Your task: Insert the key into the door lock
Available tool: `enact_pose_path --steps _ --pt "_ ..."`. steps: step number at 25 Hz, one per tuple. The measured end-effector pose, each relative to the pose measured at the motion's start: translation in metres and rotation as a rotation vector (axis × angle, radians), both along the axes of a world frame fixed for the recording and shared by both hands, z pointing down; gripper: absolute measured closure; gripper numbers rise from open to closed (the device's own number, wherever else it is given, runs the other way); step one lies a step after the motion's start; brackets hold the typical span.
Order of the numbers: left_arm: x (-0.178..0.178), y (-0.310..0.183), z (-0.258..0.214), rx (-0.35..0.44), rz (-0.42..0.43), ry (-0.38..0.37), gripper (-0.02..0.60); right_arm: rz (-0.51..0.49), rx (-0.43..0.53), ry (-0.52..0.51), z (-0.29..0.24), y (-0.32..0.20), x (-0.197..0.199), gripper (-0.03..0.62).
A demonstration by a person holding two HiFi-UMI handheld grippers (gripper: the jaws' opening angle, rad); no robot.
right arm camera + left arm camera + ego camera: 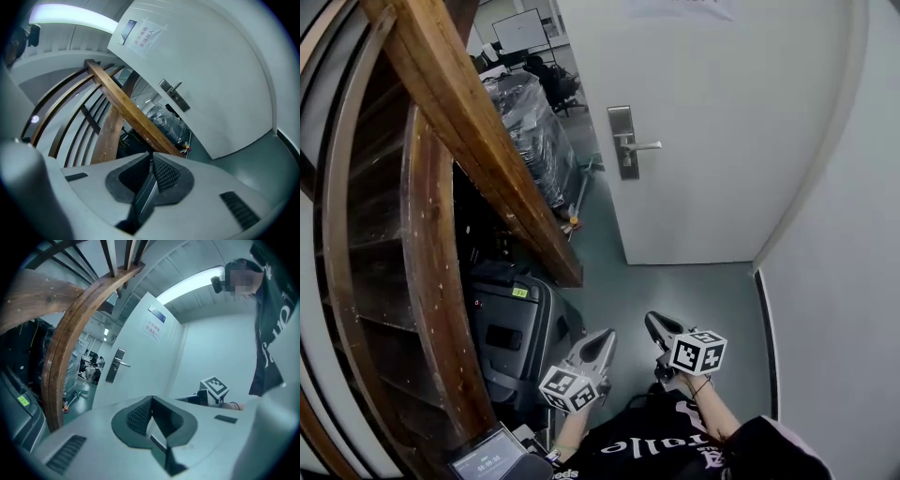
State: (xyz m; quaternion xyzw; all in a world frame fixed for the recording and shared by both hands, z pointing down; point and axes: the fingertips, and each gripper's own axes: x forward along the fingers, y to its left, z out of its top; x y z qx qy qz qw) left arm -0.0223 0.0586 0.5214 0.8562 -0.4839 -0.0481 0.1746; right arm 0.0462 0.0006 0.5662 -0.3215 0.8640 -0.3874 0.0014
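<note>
lock plate: on the white door, close to the door edge at the head view's left; long axis runs up and down the door face.
lever handle: comes off the plate about level and points toward the door's middle.
keyhole: too small to make out in any view.
key: can't tell where it is, no view shows it.
left gripper: low and well short of the door, snout aimed toward it. Pads are closed tip to tip, nothing made out between them.
right gripper: just beside the left one, equally far from the door, snout also toward the door. Pads meet at the tips, nothing made out in the grip.
lock vs fingers: well apart from both sets of tips. In head view it sits further up the frame, roughly in line between the two snouts.
floor: a bare strip separates the door's foot from both grippers.
wooden handrail: beside the door on its lock side, running diagonally down toward the door's foot.
head view only: both grippers together, with the floor between them and the door.
left gripper view only: the right gripper's marker cube side-on, off toward the door's far side.
gripper views: paper notice shows whole, high on the door above the lock. Head view catches only its bottom edge.
right gripper view: lock plate appears tilted with the frame.
</note>
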Motion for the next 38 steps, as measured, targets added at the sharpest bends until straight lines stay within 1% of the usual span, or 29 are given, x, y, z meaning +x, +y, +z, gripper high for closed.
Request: enact_pose_path --steps 4,8,12,15,17,21,26,33,38 --pt "-0.023 0.044 0.01 -0.01 0.016 -0.025 0.577 0.026 -0.021 -0.017 0.003 0.044 -0.015 0.559" --pt "-0.03 0.085 0.016 -0.021 0.046 -0.006 0.577 0.054 -0.018 -0.018 0.005 0.081 -0.021 0.559" --pt "-0.018 0.119 0.023 -0.044 0.101 0.004 0.577 0.09 -0.001 -0.008 -0.003 0.109 -0.015 0.559" --pt "-0.005 0.139 0.02 -0.036 0.137 0.013 0.577 0.098 0.023 -0.004 -0.01 0.127 -0.013 0.559" --pt "0.001 0.147 0.016 -0.025 0.143 0.017 0.577 0.094 0.032 0.003 -0.013 0.138 -0.011 0.559" --pt "0.01 0.16 0.004 -0.002 0.122 0.028 0.577 0.084 0.045 -0.003 -0.021 0.159 -0.002 0.559" --pt "0.04 0.179 -0.001 0.011 0.086 0.032 0.577 0.041 0.051 0.002 -0.022 0.193 0.027 0.562" --pt "0.102 0.221 0.009 0.005 0.015 0.053 0.577 -0.008 0.05 0.038 -0.011 0.246 0.095 0.568" --pt "0.134 0.252 0.017 -0.009 0.008 0.047 0.577 -0.016 0.046 0.032 -0.007 0.272 0.124 0.569"
